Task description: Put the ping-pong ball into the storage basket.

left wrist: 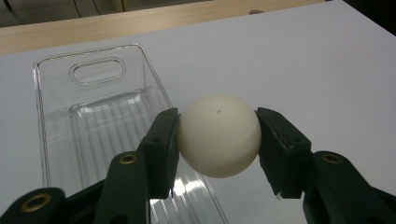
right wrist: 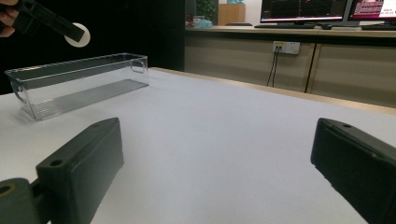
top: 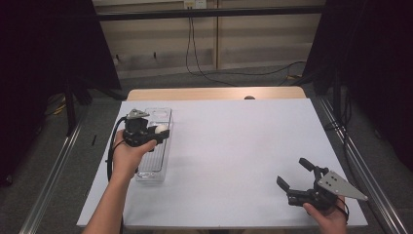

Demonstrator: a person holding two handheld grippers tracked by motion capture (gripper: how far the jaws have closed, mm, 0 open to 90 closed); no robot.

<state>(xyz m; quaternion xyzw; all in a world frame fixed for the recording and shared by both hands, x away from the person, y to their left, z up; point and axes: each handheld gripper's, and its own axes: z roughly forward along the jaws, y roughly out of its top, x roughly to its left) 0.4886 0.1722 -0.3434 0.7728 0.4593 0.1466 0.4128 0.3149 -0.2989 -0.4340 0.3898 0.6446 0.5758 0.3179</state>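
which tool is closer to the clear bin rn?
Left. The left tool hangs over the clear bin with a white ball between its jaws. The right tool sits open, far across the table near its right front corner.

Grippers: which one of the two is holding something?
The left gripper, above the clear plastic bin. Its fingers squeeze a round cream-white ball, while the right gripper is wide open with nothing between them.

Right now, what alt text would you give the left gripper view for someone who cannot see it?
A white ball is pinched between the two black jaws of the left gripper, held above the edge of a clear plastic bin that looks empty. The bin sits on a white table.
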